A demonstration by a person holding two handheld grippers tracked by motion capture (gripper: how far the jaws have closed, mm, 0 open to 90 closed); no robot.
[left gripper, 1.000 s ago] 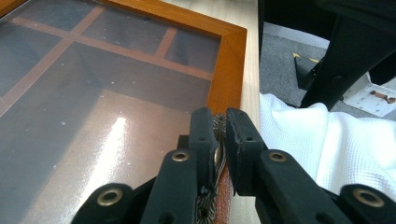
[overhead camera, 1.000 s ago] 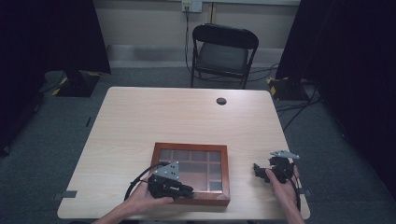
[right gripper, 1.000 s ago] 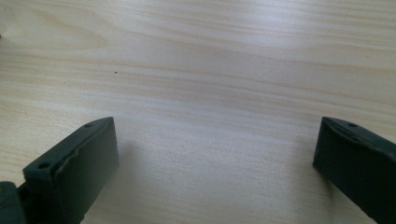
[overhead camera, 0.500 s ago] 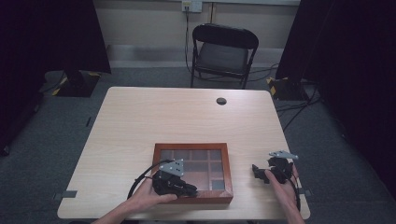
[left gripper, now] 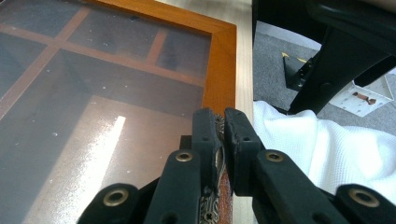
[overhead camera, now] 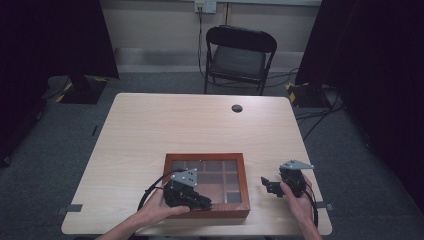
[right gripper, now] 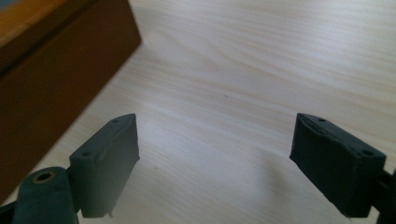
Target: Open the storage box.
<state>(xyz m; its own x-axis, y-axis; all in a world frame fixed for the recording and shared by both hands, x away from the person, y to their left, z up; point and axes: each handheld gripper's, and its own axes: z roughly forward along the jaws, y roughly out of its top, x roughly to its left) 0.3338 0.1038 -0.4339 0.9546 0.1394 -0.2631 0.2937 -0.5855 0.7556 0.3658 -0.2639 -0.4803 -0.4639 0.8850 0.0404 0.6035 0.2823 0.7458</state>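
Right tool (overhead camera: 267,186): jaws have just been closing from full spread, now partway in, with only bare surface (right gripper: 224,93) between them. The hand has edged slightly up and away from the box (overhead camera: 206,184) side next to it.

Left tool (overhead camera: 202,202): drifted a little toward the box's near edge and now sits over the near rim; jaws pinched a touch tighter on the small patterned metal clasp (left gripper: 217,154) at the box's front edge.
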